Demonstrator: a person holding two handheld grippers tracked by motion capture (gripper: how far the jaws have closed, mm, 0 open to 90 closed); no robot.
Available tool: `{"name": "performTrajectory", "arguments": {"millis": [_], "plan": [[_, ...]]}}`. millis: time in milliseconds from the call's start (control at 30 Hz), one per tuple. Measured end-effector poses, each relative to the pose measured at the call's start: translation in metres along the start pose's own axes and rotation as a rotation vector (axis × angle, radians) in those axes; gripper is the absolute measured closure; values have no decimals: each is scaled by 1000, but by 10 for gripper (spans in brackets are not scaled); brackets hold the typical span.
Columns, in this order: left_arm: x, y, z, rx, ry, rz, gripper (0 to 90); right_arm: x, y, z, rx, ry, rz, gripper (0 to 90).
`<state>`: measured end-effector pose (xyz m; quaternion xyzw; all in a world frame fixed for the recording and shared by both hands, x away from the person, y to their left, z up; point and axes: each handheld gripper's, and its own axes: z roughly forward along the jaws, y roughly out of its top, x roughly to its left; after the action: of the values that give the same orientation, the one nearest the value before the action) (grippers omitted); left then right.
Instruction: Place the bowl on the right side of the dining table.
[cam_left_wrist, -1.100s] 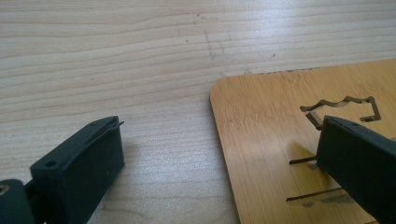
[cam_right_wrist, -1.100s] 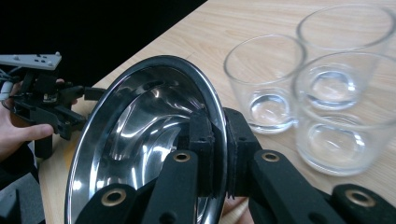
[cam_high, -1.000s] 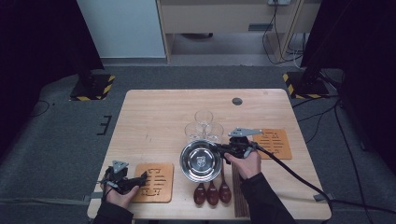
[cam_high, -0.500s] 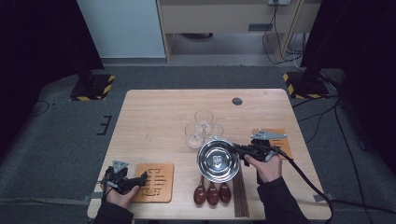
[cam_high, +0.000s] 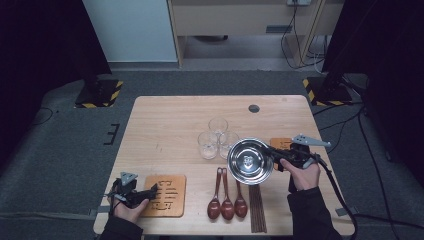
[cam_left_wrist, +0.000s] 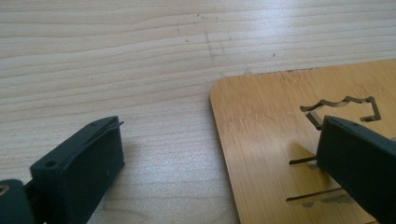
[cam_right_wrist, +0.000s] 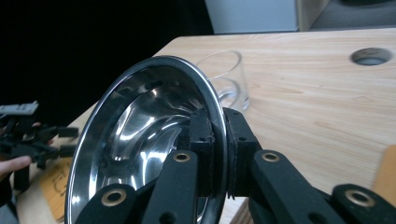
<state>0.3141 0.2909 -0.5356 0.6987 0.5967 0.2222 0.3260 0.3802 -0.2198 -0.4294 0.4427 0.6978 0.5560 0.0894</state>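
Note:
A shiny steel bowl (cam_high: 248, 162) is held tilted above the table, right of centre. My right gripper (cam_high: 274, 155) is shut on its right rim. In the right gripper view both black jaws of that gripper (cam_right_wrist: 218, 123) pinch the rim of the bowl (cam_right_wrist: 140, 140), one inside and one outside. My left gripper (cam_high: 152, 192) lies at the front left, open, with its tips at the left edge of a cut-out bamboo trivet (cam_high: 167, 195). In the left gripper view that gripper (cam_left_wrist: 222, 135) has its jaws wide apart over the trivet's corner (cam_left_wrist: 280, 140), gripping nothing.
Three clear glasses (cam_high: 218, 137) stand clustered at mid-table, just left of the bowl; one glass (cam_right_wrist: 229, 79) shows behind its rim. Three wooden spoons (cam_high: 227, 200) and dark chopsticks (cam_high: 257, 210) lie at the front. A second bamboo trivet (cam_high: 280, 144) lies under my right hand.
My right gripper has carried the bowl to the right, from in front of the glasses toward the right trivet. The left hand has stayed put.

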Motion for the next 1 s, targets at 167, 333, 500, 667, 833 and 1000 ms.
{"name": "performTrajectory", "arguments": {"millis": [167,333,500,667,833,1000], "plan": [[0,0,0,0,0,0,0,-10,1,-6,-15,-38,20,838],[0,0,0,0,0,0,0,-23,-1,-10,-17,-82,33,839],[0,0,0,0,0,0,0,-37,-3,-15,-22,-123,56,838],[0,0,0,0,0,0,0,-48,-3,-21,-37,-162,73,839],[0,0,0,0,0,1,0,-57,-5,-24,-42,-194,86,839],[0,0,0,0,0,0,0,-63,-7,-24,-37,-214,94,839]]}}
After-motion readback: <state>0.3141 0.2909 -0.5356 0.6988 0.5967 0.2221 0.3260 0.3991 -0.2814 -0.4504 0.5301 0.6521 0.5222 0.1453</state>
